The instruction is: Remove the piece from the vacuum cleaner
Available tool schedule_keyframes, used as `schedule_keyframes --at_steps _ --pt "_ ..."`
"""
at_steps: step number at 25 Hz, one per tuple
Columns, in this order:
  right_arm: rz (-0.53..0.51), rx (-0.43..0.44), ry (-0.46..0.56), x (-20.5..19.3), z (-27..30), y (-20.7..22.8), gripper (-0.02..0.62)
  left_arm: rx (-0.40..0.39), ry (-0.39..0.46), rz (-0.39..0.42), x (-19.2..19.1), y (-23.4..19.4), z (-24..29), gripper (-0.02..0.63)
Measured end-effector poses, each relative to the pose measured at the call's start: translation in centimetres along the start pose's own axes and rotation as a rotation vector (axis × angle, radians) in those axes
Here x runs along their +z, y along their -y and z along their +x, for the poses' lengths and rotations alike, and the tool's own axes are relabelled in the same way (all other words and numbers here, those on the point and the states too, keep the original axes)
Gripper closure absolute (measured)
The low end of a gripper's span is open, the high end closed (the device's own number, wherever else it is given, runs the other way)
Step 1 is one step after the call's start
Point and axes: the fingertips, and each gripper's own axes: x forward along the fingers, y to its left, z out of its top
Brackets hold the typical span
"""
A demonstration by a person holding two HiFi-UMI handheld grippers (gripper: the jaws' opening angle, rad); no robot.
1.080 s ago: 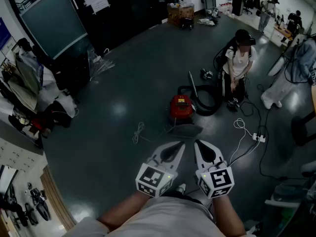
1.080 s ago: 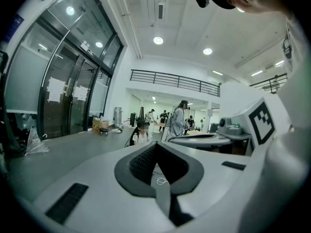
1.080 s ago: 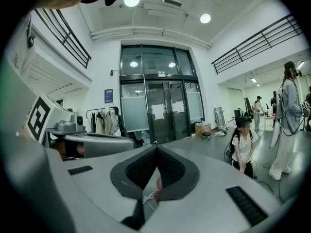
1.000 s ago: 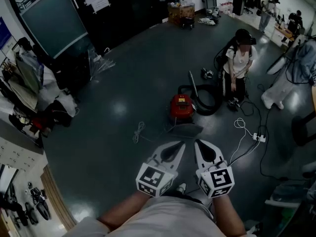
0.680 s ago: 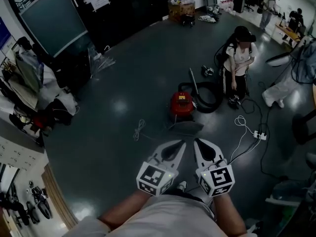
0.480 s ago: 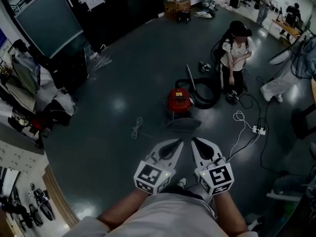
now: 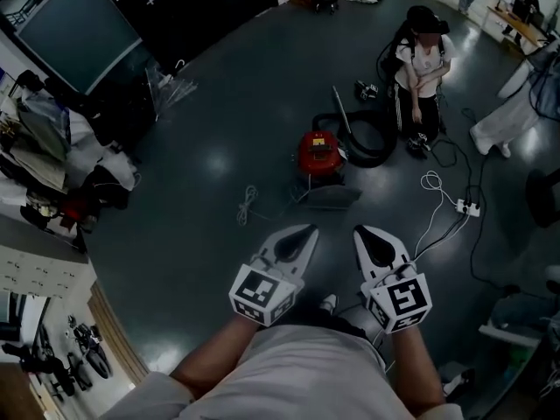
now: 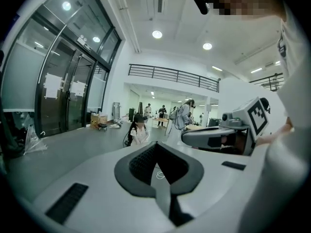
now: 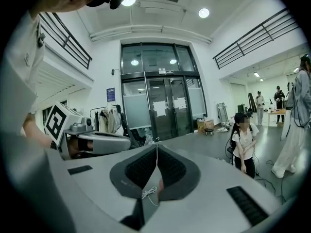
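Task status: not begun, as far as the views show. The red vacuum cleaner (image 7: 319,153) stands on the floor (image 7: 201,252) well apart from the operator, and no part of it is in either claw. A black hose (image 7: 366,145) lies coiled just beside the body, on its right in the head view, and a thin tube (image 7: 342,130) rises at a tilt from the same area. A flat grey part (image 7: 329,198) lies on the floor just in front of the body. Whether it is joined to the machine cannot be determined. Which piece is to come off also cannot be determined at this range. A person (image 7: 420,55) sits beyond the hose. Remaining work, by estimate: close the gap to the machine, identify the piece, grip it and separate it. Pose: the left claw (image 7: 308,229) and the right claw (image 7: 361,231) are held side by side in front of the operator's waist, apart from each other, tips aimed forward and roughly toward the machine. The marker cubes sit at the operator's end, and both forearms are drawn in close to the torso. Claw state: in each gripper view the two jaws meet at the tip with nothing between them, so both claws are fully closed and empty.
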Motion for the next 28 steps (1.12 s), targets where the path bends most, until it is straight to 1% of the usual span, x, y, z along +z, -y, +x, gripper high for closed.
schedule_keyframes --at_steps 5,8,11,16,23,25,28 --pt "0.009 -0.014 -0.035 -1.0 1.7 2.3 0.577 -0.004 -0.028 0.011 -0.7 -1.8 2.1 0.601" --pt "0.003 -0.002 -0.071 -2.0 3.8 3.7 0.577 -0.015 -0.042 0.024 -1.7 -3.5 4.3 0.601" --pt "-0.006 -0.003 -0.122 -3.0 7.0 5.2 0.577 -0.038 -0.071 0.025 -2.7 -6.1 7.0 0.601" --pt "-0.025 -0.036 -0.179 -4.5 14.3 8.8 0.575 -0.089 -0.142 0.038 -4.4 -12.0 12.6 0.601" --pt "-0.056 -0.05 -0.361 -10.5 24.7 14.8 0.574 -0.243 -0.229 0.146 -8.8 -20.1 21.4 0.601" --pt "-0.058 -0.055 -0.409 -12.9 26.7 16.5 0.574 -0.269 -0.257 0.167 -11.0 -21.8 23.5 0.601" --pt "-0.074 -0.05 -0.496 -17.4 29.0 19.0 0.572 -0.302 -0.318 0.206 -15.6 -23.5 26.5 0.601"
